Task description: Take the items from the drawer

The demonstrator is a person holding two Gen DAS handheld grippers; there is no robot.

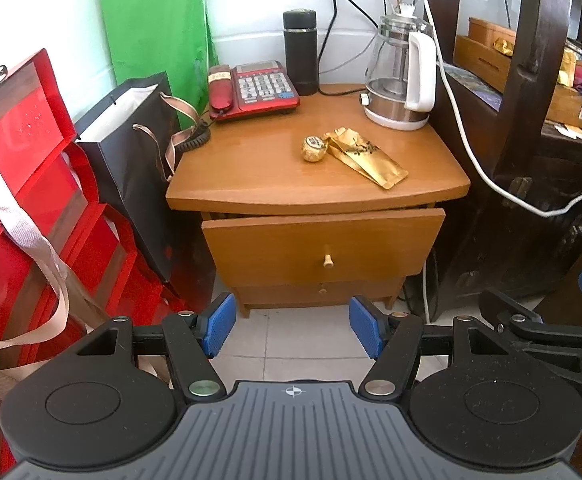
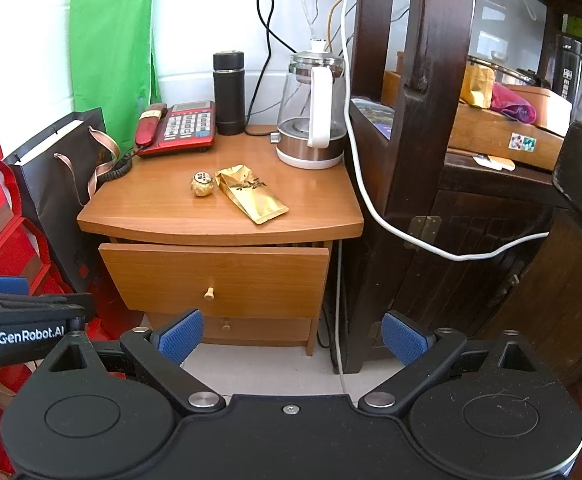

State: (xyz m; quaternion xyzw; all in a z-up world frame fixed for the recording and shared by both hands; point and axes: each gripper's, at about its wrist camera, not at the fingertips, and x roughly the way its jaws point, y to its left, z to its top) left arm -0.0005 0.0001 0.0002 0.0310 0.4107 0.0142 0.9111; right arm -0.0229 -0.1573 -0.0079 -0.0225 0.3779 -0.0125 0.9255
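Top drawer of the wooden nightstand is pulled out a little w/ a small peg knob, inside hidden; lower drawer shut; on top, mid-right, lie a round foil-wrapped ball touching a flat gold packet, w/ a red phone, black flask & glass kettle along the far edge. Left side is crowded by a black paper bag & red gift bags, dark wood cabinet tight on the right w/ a white cable hanging across, bare tile floor open in front. Left gripper & right gripper both spread wide, blue ribbed pads holding nothing, near the floor well short of the drawer front.
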